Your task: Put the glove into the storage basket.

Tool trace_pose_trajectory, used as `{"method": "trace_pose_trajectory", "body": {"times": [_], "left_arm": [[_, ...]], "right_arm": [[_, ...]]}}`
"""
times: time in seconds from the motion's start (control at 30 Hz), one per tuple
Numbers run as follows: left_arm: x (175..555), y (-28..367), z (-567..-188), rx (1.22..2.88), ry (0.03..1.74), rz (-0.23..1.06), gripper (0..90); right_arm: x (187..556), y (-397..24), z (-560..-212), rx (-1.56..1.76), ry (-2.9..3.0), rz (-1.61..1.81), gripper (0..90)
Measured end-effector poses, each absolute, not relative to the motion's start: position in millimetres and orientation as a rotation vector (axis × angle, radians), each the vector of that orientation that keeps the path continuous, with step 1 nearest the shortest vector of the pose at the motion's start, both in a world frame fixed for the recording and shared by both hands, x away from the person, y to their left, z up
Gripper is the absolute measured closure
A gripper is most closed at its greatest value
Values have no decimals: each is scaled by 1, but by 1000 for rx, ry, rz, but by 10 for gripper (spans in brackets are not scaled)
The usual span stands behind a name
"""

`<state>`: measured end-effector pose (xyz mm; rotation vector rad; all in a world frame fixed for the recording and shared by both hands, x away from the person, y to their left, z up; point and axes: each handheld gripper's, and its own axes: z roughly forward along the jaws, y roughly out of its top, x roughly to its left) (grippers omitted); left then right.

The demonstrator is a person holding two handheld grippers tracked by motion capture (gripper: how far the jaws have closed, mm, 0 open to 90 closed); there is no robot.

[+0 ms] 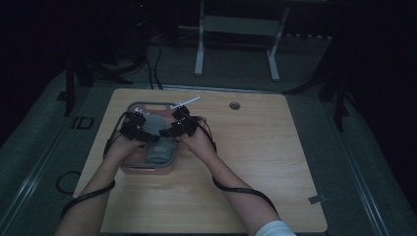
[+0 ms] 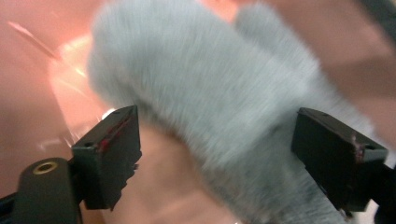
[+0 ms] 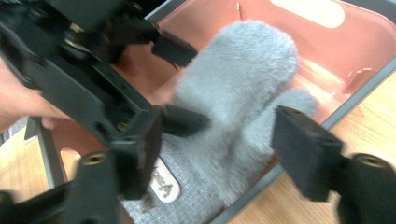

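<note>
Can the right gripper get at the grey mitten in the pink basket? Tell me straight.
Probably yes. The right gripper hangs open just over the grey mitten, which lies uncovered in the pink basket. The left gripper crowds in beside it but leaves the mitten's near edge free.

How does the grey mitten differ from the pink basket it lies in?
The mitten is grey, soft and furry; the basket is pink, hard and glossy. The mitten has a rounded body with a thumb; the basket is a straight-walled box with a handle slot. Both sit on the wooden table, below both open grippers.
</note>
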<state>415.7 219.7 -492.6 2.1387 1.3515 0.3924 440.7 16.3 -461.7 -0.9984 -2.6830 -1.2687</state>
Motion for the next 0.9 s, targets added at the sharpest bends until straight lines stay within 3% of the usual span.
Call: {"method": "trace_pose_trajectory", "body": {"times": [0.17,0.37,0.9], "left_arm": [[403,221,-480,2089,1305,486,101],[382,217,-469,2019,1248,526,98],[337,180,-459,2030,1035,536,98]], "right_arm": [[439,11,-459,-897,-2682,-1309,187],[431,0,-454,-833,-2714,-1336,187],[405,-51,-456,-702,-2805,-1361,187]]}}
